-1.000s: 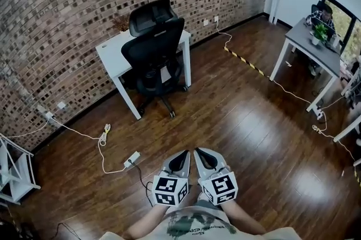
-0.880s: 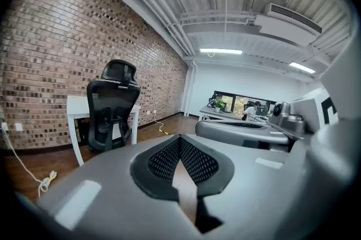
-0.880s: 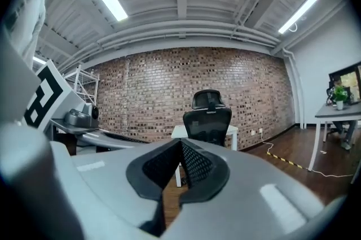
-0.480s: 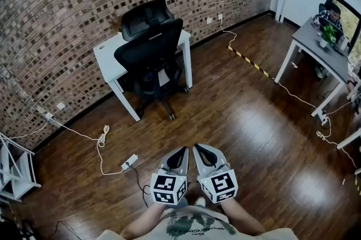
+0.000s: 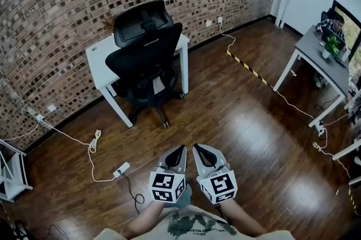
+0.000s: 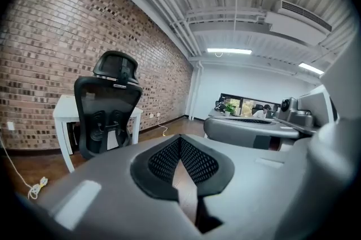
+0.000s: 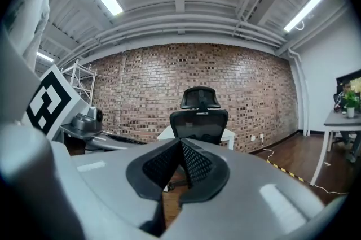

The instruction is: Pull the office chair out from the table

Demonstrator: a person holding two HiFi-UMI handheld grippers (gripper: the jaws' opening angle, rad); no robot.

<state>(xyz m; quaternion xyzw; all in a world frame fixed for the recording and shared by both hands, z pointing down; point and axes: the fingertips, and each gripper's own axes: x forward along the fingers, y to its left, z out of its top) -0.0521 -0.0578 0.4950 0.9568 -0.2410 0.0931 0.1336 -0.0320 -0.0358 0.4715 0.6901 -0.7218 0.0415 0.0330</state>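
Black mesh office chair [image 5: 148, 58] stands pushed in at the small white table [image 5: 97, 55] beside the brick wall [image 5: 56, 1]. Left gripper [image 5: 180, 149] and right gripper [image 5: 197, 148]: jaws fully together, empty, well apart from the chair.

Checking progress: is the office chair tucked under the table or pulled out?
Tucked in: the office chair stands between the legs of the table.

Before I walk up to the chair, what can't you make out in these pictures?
- Seat of the office chair, head view: mostly hidden behind its backrest, by the white table.
- Its base, right gripper view: mostly covered by the right gripper body.
- White rack, head view: cut off at the left edge.
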